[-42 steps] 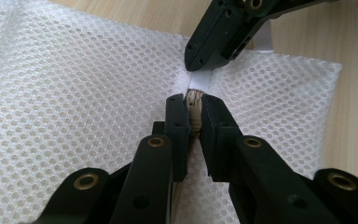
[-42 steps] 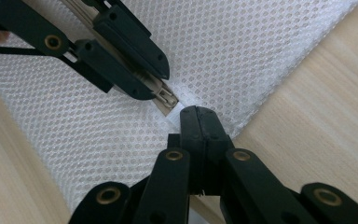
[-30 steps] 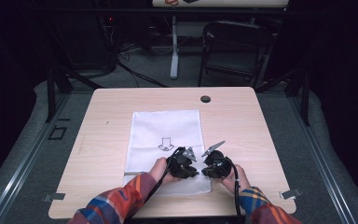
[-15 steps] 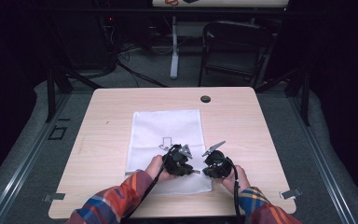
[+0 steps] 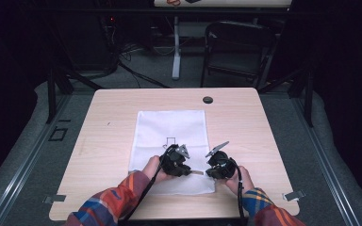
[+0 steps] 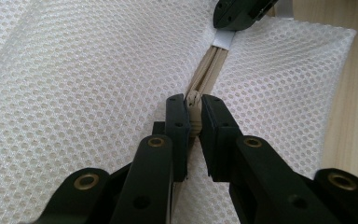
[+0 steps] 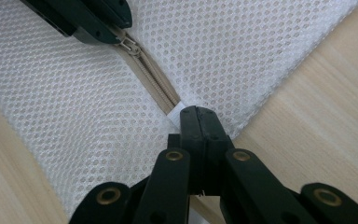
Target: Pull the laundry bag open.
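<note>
A white mesh bag [image 5: 169, 127] lies flat on the wooden table [image 5: 108, 141], its tan zipper [image 5: 196, 173] along the near edge. My left gripper [image 5: 186, 170] is shut on the zipper's pull [image 6: 194, 100], with mesh [image 6: 74, 84] on both sides of it. Beyond its jaws the closed zipper [image 6: 209, 70] runs to a white end tab [image 6: 223, 39]. My right gripper [image 5: 207, 173] is shut on that end tab [image 7: 177, 112] at the bag's corner. In the right gripper view, the zipper [image 7: 154, 77] leads back to the left gripper [image 7: 107, 28].
A black round grommet [image 5: 208, 100] sits in the table near its far edge. A black printed outline [image 5: 171, 140] marks the bag just beyond my left gripper. A dark chair [image 5: 238, 47] and a white table leg [image 5: 176, 47] stand on the floor behind the table.
My left gripper has slid a little to the left along the bag's near edge, away from the right gripper. The right gripper has kept still.
</note>
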{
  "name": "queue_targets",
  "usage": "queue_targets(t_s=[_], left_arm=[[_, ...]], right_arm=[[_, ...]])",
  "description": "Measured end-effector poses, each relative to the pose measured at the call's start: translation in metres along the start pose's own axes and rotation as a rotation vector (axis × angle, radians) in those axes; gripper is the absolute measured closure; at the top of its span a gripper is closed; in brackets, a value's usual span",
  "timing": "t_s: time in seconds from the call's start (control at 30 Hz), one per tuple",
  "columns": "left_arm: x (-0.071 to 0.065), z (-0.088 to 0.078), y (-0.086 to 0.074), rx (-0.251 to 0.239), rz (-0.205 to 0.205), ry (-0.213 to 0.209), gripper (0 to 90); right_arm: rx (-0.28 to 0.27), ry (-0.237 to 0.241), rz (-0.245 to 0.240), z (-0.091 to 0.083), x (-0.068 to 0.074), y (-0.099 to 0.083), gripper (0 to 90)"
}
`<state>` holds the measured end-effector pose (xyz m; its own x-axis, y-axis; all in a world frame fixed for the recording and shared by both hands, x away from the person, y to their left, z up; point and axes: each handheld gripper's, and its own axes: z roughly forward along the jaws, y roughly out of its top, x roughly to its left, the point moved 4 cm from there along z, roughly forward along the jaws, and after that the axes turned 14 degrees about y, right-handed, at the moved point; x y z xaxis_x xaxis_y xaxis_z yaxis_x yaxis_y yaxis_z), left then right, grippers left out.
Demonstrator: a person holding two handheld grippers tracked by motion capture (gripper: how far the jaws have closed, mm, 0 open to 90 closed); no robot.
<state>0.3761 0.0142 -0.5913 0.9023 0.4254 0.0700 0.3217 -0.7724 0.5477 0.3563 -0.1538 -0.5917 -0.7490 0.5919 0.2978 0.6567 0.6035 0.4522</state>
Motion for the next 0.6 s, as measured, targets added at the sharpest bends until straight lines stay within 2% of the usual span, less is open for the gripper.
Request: queue_targets(t_s=[0.03,0.43,0.6], left_arm=[[0.0003,0.0002,-0.0003,-0.011,-0.006,-0.007,81.9],[0.0031,-0.0034,-0.0025,0.002,-0.012,-0.002,81.8],[0.0027,-0.0036,-0.0026,-0.009,-0.016,-0.011,81.9]], right_arm=[[0.001,0.000,0.000,-0.0001,-0.0001,0.0000,90.0],[0.009,-0.012,-0.013,-0.0008,-0.0006,-0.0001,90.0],[0.011,-0.015,-0.013,-0.0009,-0.0009,0.0000,90.0]])
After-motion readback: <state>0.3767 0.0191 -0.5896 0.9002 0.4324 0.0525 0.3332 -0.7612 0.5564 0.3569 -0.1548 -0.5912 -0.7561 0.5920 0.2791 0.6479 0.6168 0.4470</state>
